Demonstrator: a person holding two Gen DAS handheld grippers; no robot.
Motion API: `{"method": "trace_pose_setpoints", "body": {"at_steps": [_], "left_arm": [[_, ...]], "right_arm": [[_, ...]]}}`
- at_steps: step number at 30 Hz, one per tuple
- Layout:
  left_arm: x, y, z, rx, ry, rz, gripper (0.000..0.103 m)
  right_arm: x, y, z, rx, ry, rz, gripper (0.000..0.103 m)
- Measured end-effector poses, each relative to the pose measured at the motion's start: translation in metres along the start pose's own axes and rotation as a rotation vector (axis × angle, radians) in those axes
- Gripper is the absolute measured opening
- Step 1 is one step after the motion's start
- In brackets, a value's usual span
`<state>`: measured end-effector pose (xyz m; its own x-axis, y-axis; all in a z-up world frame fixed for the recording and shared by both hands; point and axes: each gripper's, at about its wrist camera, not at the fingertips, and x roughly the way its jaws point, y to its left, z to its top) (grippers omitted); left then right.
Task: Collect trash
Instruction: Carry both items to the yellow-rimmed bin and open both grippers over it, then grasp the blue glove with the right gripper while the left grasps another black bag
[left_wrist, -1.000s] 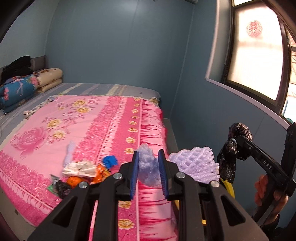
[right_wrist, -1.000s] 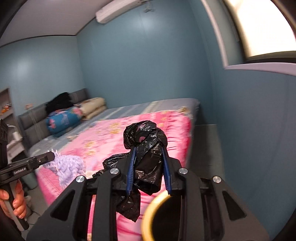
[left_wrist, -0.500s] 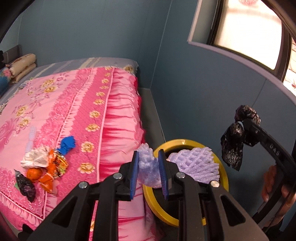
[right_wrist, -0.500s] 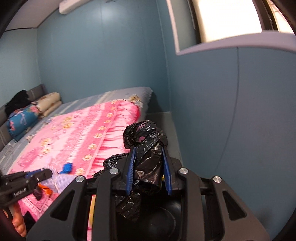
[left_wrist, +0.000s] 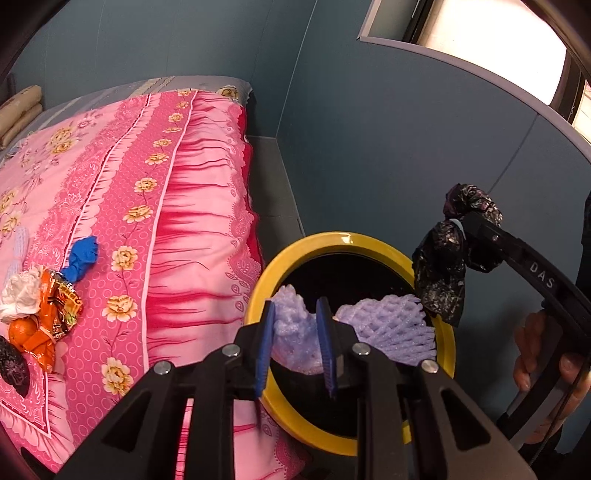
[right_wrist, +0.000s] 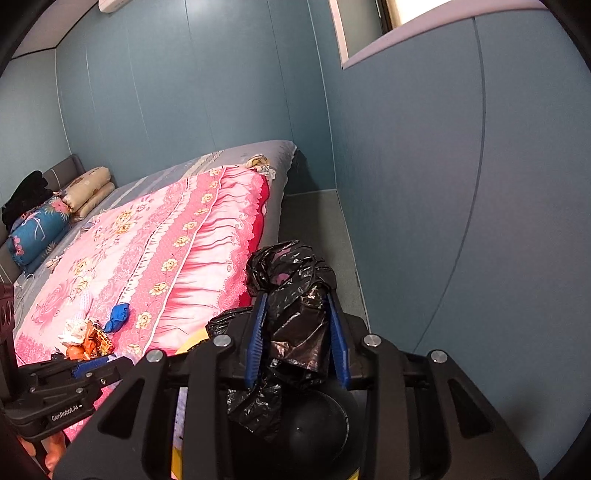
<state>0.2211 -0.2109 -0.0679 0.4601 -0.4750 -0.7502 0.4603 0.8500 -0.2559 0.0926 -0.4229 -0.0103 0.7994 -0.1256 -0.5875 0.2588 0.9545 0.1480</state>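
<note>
My left gripper (left_wrist: 295, 343) is shut on a purple foam net (left_wrist: 384, 325) and holds it over the mouth of a yellow-rimmed black bin (left_wrist: 343, 240). My right gripper (right_wrist: 297, 332) is shut on a crumpled black plastic bag (right_wrist: 295, 291), also above the bin; the bag shows in the left wrist view (left_wrist: 443, 266) at the bin's right rim. More trash lies on the pink bedspread (left_wrist: 122, 177): a blue scrap (left_wrist: 83, 256), an orange wrapper (left_wrist: 59, 306), a white tissue (left_wrist: 20, 293), an orange fruit (left_wrist: 20, 332) and a dark wad (left_wrist: 13, 365).
The bin stands in the narrow floor strip (left_wrist: 273, 184) between the bed and the blue wall (left_wrist: 388, 147). Pillows (right_wrist: 88, 188) and a blue bolster (right_wrist: 37, 229) lie at the bed's head. A window (left_wrist: 480, 48) is above on the right.
Both grippers have swung right and tilted down from over the bed to above the bin, still holding the foam net and the black bag. The bin's mouth is in fuller view.
</note>
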Motion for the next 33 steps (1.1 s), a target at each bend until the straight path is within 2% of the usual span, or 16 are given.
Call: {"method": "trace_pose_setpoints", "body": {"at_steps": [2, 5, 11, 13, 15, 21, 25, 33], "left_arm": [[0.0, 0.0, 0.0, -0.013, 0.004, -0.019, 0.024], [-0.006, 0.0, -0.001, -0.023, -0.01, -0.029, 0.034], [-0.026, 0.009, -0.002, -0.067, -0.063, -0.047, 0.066], [-0.036, 0.014, -0.005, -0.069, -0.109, -0.02, 0.08], [-0.049, 0.02, -0.008, -0.065, -0.165, 0.024, 0.084], [-0.088, 0.045, -0.014, -0.082, -0.293, 0.132, 0.095], [-0.117, 0.076, -0.019, -0.149, -0.341, 0.178, 0.095], [-0.164, 0.135, -0.038, -0.263, -0.425, 0.302, 0.095]], "right_arm": [[0.006, 0.002, 0.003, 0.007, 0.004, -0.007, 0.034], [0.002, 0.003, 0.004, 0.018, -0.008, -0.016, 0.042], [-0.01, 0.003, 0.009, 0.032, -0.049, -0.03, 0.054], [-0.014, 0.003, 0.01, 0.037, -0.058, -0.02, 0.058], [-0.017, 0.007, 0.011, 0.038, -0.071, 0.006, 0.061], [-0.025, 0.035, 0.016, 0.013, -0.13, 0.177, 0.076], [-0.033, 0.072, 0.018, -0.051, -0.186, 0.265, 0.084], [-0.039, 0.148, 0.021, -0.177, -0.218, 0.386, 0.089]]}}
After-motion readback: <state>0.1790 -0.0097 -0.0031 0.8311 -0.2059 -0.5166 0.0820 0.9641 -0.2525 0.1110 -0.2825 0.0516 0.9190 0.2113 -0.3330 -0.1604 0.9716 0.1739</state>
